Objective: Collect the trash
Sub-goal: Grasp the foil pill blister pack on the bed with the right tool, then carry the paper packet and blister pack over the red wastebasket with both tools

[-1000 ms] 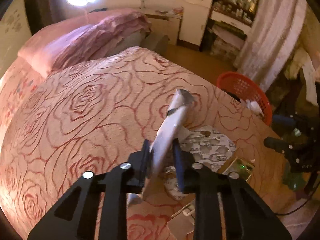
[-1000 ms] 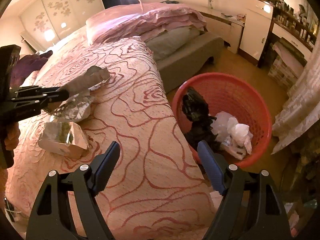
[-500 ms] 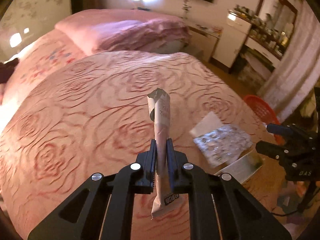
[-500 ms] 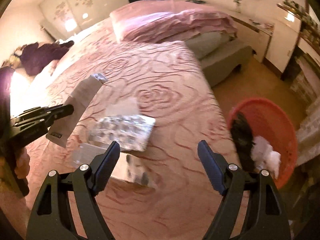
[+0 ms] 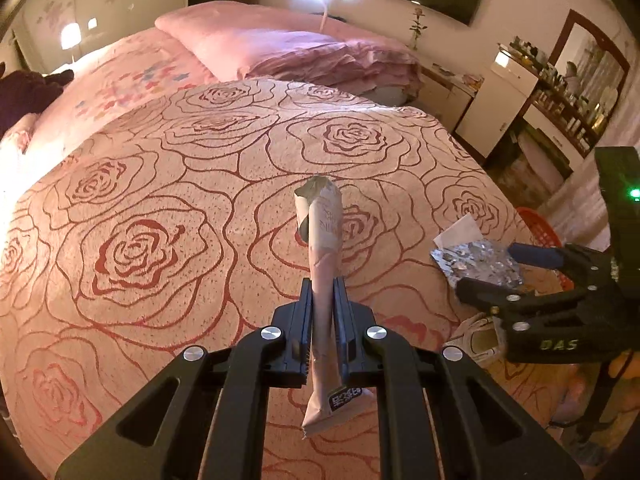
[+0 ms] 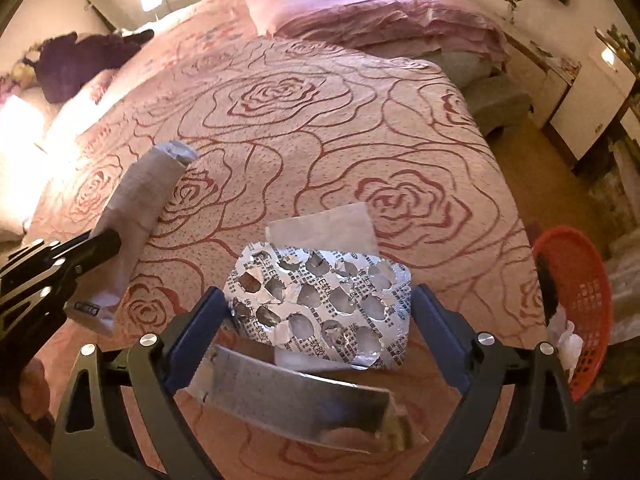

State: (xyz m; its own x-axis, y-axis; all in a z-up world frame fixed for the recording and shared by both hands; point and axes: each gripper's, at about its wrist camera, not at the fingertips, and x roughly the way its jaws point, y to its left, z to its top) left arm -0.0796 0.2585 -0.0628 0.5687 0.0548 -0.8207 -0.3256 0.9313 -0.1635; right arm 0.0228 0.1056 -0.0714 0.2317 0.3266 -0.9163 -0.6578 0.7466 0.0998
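My left gripper (image 5: 322, 300) is shut on a long pink wrapper (image 5: 323, 256) and holds it upright above the rose-patterned bedspread (image 5: 168, 200); the wrapper also shows in the right wrist view (image 6: 136, 204). My right gripper (image 6: 316, 320) is open, its jaws on either side of a used silver blister pack (image 6: 320, 300) that lies on a white paper slip (image 6: 324, 224) and a shiny flattened carton (image 6: 296, 396). The blister pack also shows in the left wrist view (image 5: 476, 260). A red trash basket (image 6: 580, 276) with trash inside stands off the bed's right edge.
Pink pillows and a folded duvet (image 5: 304, 48) lie at the head of the bed. A dark purple garment (image 6: 88, 60) lies at the far left. A white cabinet (image 5: 500, 96) and shelves stand along the right wall. The bed edge drops to the floor at the right.
The right gripper swung left from the basket and came down around the blister pack. The left gripper lifted the wrapper upright and turned toward the head of the bed.
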